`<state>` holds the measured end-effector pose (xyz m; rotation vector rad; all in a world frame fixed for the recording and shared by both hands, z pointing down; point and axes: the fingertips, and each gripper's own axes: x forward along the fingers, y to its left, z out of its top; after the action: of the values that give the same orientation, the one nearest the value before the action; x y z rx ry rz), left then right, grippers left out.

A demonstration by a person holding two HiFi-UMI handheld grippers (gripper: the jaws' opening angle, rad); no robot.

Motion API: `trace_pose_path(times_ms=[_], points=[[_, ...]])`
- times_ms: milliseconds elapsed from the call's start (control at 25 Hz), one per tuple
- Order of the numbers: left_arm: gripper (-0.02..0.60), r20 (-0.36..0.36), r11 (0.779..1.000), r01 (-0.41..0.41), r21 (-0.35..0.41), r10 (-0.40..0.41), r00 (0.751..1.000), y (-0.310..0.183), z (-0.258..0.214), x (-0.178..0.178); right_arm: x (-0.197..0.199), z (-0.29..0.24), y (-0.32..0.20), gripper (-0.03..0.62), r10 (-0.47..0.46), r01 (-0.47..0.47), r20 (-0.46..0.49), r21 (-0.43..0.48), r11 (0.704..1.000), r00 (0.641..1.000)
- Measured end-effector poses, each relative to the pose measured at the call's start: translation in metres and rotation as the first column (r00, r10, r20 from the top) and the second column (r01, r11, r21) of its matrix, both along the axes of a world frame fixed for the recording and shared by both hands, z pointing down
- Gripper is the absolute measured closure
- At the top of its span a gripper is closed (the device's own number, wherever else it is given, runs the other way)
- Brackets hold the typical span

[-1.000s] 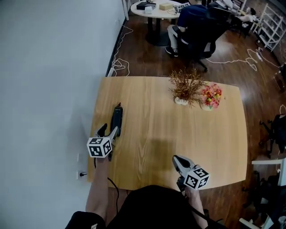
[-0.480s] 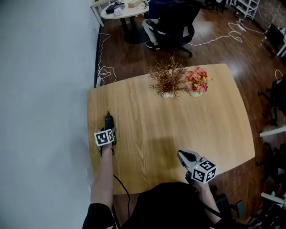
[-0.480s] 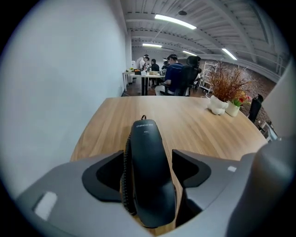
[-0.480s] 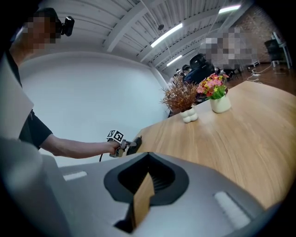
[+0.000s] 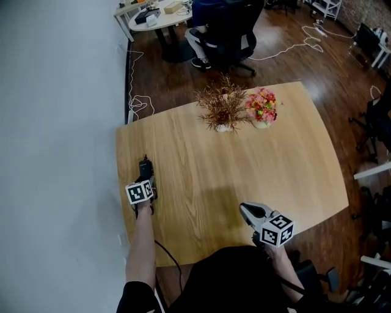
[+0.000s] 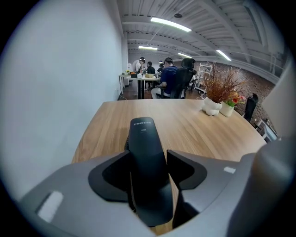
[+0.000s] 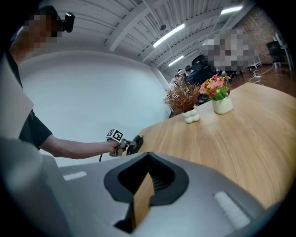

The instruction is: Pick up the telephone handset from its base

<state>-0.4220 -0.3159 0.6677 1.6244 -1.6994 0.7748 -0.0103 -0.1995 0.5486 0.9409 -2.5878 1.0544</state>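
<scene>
A: Where is the telephone handset (image 6: 142, 134) lying?

B: It is black and it lies along the 9 o'clock edge of the wooden worktop (image 5: 244, 165), close to the pale wall (image 5: 55, 122). Its narrow end points to 12 o'clock. I cannot tell the base apart from it; only a dark piece shows under its left side.

A: And the left gripper (image 6: 148, 156)?

B: It is low over the near half of the handset, coming from 6 o'clock. Its jaws have just been closing with the handset between them, and in the left gripper view each jaw lies against one side of the handset, so it is pinching it. The bare forearm (image 5: 142, 244) behind it reaches in from 6 o'clock.

A: What does the right gripper (image 7: 147, 159) do?

B: It hangs over the worktop at about 5 o'clock, well apart from the handset. Its jaw tips are pressed together and nothing is between them; only a thin strip of wood shows through the slit behind the tips.

A: What else stands on the worktop?

B: Near the 12 o'clock edge there is a bunch of dry brown twigs (image 5: 221, 109) in a small white pot, and just beside it, toward 1 o'clock, pink and red flowers (image 5: 261, 105) in a white vase. Beyond that edge, on the dark wooden floor, a person sits on a black office chair (image 5: 229, 27) at a round white table (image 5: 156, 15), and white cables (image 5: 139, 101) lie by the wall at 11 o'clock
</scene>
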Motion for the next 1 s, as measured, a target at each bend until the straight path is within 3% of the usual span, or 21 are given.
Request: trace_pose_path(times_ms=[320, 480, 600, 720, 1000], points=[[0.325, 0.028, 0.99, -0.004, 0.142, 0.0, 1.0, 0.013, -0.062, -0.003, -0.006, -0.007, 0.004, 0.591, -0.023, 0.023, -0.006, 0.019, 1.0, 1.0], [0.325, -0.004, 0.96, 0.002, 0.279, -0.001, 1.0, 0.029, -0.112, -0.001, -0.011, -0.009, 0.006, 0.591, -0.039, 0.039, -0.003, 0.026, 0.999, 0.999], [0.325, -0.024, 0.905, -0.017, 0.425, 0.03, 0.999, 0.042, -0.161, 0.005, -0.016, -0.011, 0.007, 0.591, -0.058, 0.058, -0.004, 0.034, 0.998, 0.998], [0.327, -0.02, 0.824, -0.049, 0.564, 0.073, 0.997, 0.057, -0.212, 0.015, -0.019, -0.016, 0.007, 0.591, -0.072, 0.072, -0.002, 0.05, 0.996, 0.997], [0.327, 0.066, 0.648, -0.098, 0.755, 0.074, 0.995, 0.102, -0.303, 0.028, -0.021, -0.02, 0.011, 0.591, -0.076, 0.075, 0.002, 0.061, 0.995, 0.997]])
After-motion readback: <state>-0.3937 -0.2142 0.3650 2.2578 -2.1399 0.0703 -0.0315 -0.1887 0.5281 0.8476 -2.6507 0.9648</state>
